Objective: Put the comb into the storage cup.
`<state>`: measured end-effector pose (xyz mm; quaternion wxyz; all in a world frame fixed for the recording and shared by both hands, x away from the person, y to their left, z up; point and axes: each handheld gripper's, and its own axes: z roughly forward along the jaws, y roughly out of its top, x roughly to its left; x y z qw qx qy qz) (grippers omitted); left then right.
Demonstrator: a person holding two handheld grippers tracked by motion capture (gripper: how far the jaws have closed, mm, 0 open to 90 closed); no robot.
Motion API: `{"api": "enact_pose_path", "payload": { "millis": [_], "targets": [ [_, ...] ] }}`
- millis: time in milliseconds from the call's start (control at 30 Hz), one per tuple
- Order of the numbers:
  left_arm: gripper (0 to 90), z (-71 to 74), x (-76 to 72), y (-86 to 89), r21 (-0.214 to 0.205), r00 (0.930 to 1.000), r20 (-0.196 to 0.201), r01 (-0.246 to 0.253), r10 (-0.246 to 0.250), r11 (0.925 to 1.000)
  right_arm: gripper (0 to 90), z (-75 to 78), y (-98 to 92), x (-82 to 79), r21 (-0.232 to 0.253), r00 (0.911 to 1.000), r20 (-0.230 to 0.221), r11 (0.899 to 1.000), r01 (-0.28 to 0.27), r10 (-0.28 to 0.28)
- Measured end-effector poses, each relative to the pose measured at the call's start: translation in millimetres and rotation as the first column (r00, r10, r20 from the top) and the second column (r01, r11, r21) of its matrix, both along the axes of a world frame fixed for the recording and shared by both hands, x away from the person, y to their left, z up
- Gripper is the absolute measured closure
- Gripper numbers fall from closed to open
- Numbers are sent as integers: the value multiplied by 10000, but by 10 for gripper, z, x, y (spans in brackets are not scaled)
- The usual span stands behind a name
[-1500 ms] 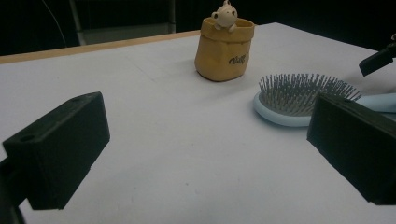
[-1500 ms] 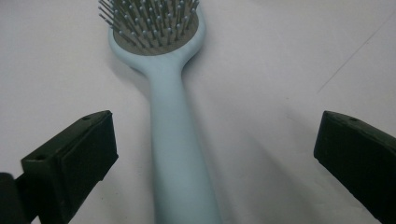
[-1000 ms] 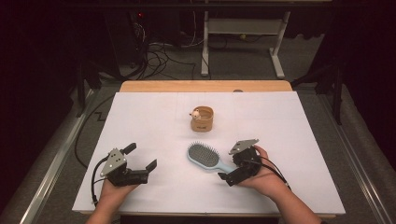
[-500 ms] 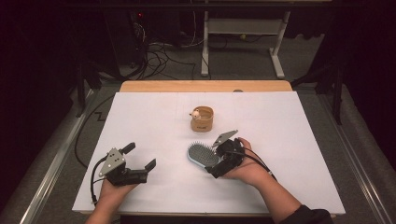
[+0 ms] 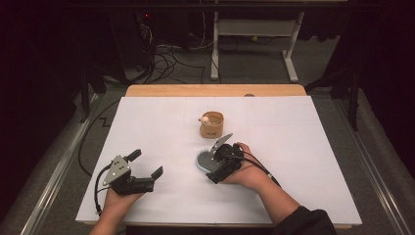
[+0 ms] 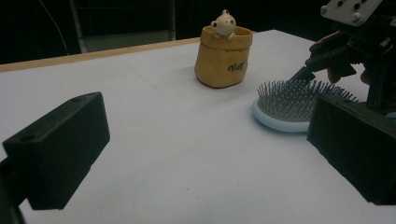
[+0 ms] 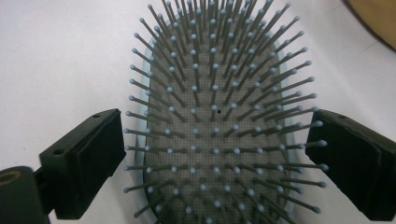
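Observation:
A pale blue hairbrush [image 5: 202, 160] [image 6: 285, 105] lies bristles up on the white table, in front of a tan pouch-shaped cup [image 5: 212, 126] [image 6: 224, 56] with a small bear figure on its rim. My right gripper [image 5: 212, 165] [image 7: 219, 168] reaches over the brush [image 7: 215, 121] from the right. Its jaws stand either side of the brush head near the outer bristles, apart from the body, and have just been closing a little. My left gripper [image 5: 146, 164] [image 6: 205, 154] rests at the front left, open and empty.
The white sheet [image 5: 293, 147] covers the table, and a wooden edge [image 5: 215, 90] shows at the back. Beyond it on the floor are cables and a white desk frame [image 5: 254, 54]. A corner of the tan cup [image 7: 373, 18] lies just past the brush.
The right hand has moved left from the brush's handle end until its jaws straddle the brush head. The left hand and the cup have stayed put.

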<state>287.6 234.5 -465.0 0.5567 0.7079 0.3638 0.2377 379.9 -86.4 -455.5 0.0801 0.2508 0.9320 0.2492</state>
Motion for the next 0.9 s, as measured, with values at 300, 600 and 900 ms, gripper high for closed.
{"api": "enact_pose_path", "payload": {
  "millis": [300, 600, 900],
  "targets": [
    [0, -1, 2, -3, 3, 10000, -13, 15, -15, 10000, 103, -37, 24, 9, -209, 9999, -31, 9997, -101, 101],
    [0, -1, 8, 10, 35, 10000, -26, -63, 63, 10000, 107, -46, 62, 35, -187, 10000, -54, 9998, -45, 44],
    [0, -4, 3, -9, 70, 10000, -33, 9, -8, 10000, 123, -33, 86, 57, -376, 9999, -161, 9993, -41, 35]
  ]
}}
